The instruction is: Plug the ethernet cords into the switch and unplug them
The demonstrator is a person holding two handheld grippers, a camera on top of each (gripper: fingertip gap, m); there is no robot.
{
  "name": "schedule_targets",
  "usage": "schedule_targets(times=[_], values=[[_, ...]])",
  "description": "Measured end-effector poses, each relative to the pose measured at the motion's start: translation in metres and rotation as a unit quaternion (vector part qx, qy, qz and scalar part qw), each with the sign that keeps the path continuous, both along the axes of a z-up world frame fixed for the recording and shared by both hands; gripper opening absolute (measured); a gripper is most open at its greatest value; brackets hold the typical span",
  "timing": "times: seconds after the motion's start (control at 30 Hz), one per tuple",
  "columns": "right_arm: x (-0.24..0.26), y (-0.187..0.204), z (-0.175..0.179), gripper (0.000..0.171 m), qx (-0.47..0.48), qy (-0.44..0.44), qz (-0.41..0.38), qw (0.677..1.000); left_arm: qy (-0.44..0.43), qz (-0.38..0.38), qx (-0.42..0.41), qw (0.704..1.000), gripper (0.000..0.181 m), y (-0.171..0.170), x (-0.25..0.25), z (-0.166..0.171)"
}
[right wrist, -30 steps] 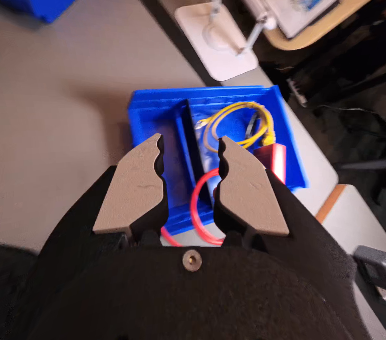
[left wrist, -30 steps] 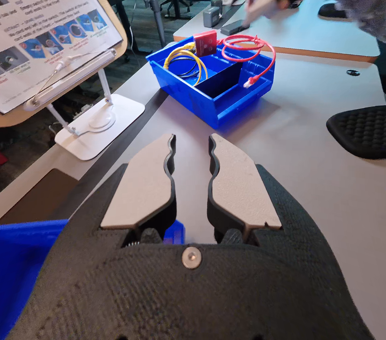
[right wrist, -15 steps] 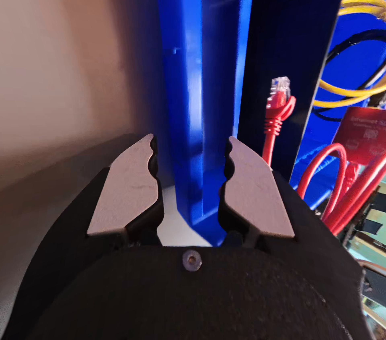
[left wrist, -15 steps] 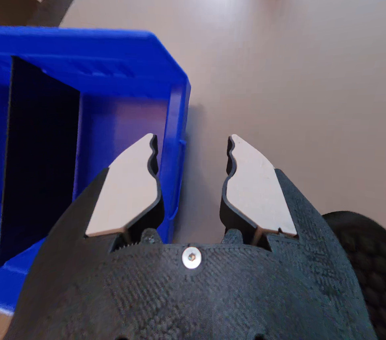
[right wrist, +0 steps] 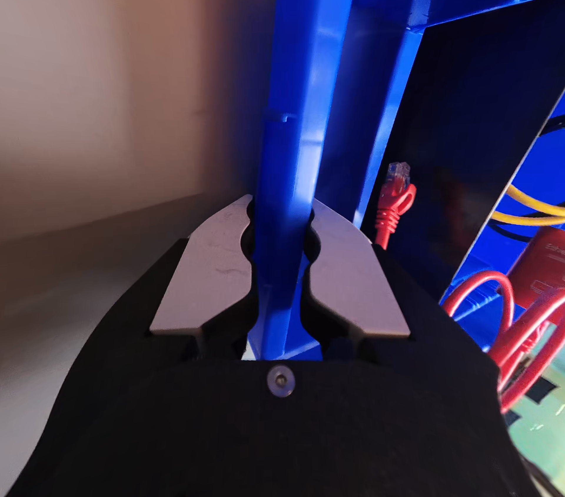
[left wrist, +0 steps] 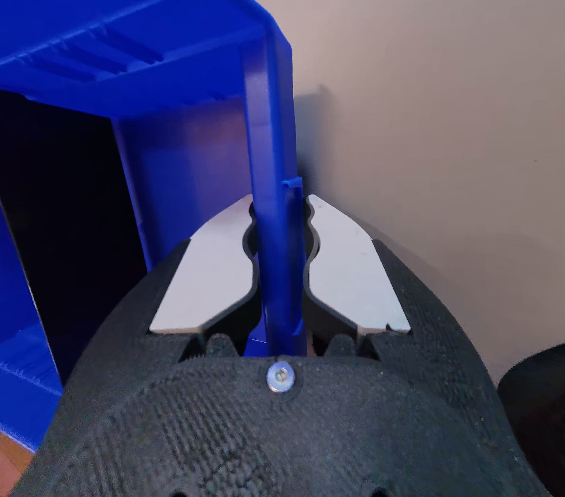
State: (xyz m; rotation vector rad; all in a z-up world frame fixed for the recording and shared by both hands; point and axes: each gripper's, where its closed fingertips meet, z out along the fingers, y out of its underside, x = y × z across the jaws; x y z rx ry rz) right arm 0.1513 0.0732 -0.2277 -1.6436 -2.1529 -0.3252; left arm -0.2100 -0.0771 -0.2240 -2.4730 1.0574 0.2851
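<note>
left gripper point(left wrist: 279, 207): open half a second ago, now clamped on empty bin point(left wrist: 269, 121) wall
right gripper point(right wrist: 281, 207): same, clamped on cord bin point(right wrist: 308, 79) wall
cords point(right wrist: 394, 201): untouched, right of it
next: probably moving bins

Right of the right tool point(right wrist: 280, 204), the red switch point(right wrist: 547, 262) and yellow cord point(right wrist: 532, 207) run off-frame — the red cord point(right wrist: 394, 207) partly hidden; left of it, the tabletop point(right wrist: 107, 85) is blurred.

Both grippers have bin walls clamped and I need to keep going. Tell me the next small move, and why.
Probably lift and draw each bin closer, keeping it level. The left gripper is shut on the wall of an empty-looking blue bin; the right gripper is shut on the wall of the cable bin, where the red cord, yellow cord and red switch lie loose.
</note>
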Motion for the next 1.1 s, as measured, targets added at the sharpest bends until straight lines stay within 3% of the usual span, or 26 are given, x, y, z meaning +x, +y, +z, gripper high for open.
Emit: schedule_targets(times=[0.2, 0.33, 0.43, 0.53, 0.63, 0.73, 0.8, 0.97, 1.1], values=[[-0.002, -0.068, 0.003, 0.029, 0.031, 0.014, 0.098, 0.995, 0.003, -0.132, 0.009, 0.991, 0.027, 0.000, 0.071, 0.000], [-0.011, -0.109, 0.010, 0.032, 0.042, 0.050, 0.134, 0.989, 0.013, -0.213, 0.046, 0.976, 0.029, 0.023, 0.119, 0.003], [-0.022, -0.153, 0.047, 0.040, -0.041, 0.181, 0.096, 0.978, -0.003, -0.210, 0.096, 0.973, 0.033, 0.046, 0.132, 0.014], [-0.005, -0.176, 0.097, 0.038, -0.107, 0.325, 0.023, 0.939, -0.101, -0.175, 0.146, 0.968, 0.041, 0.045, 0.144, 0.048], [0.049, -0.144, 0.115, 0.035, -0.068, 0.416, -0.108, 0.900, -0.256, -0.140, 0.159, 0.943, 0.044, 0.023, 0.169, 0.076], [0.098, -0.119, 0.087, 0.037, -0.079, 0.449, -0.232, 0.859, -0.364, -0.099, 0.117, 0.919, 0.053, 0.002, 0.202, 0.073], [0.097, -0.112, 0.065, 0.046, -0.106, 0.459, -0.264, 0.842, -0.405, -0.074, 0.101, 0.906, 0.056, -0.003, 0.227, 0.064], [0.058, -0.080, 0.059, 0.046, -0.109, 0.493, -0.290, 0.813, -0.432, 0.010, 0.144, 0.890, 0.066, 0.023, 0.267, 0.052], [0.053, -0.049, 0.060, 0.027, -0.054, 0.512, -0.323, 0.794, -0.406, 0.082, 0.197, 0.889, 0.061, 0.049, 0.264, 0.047]])
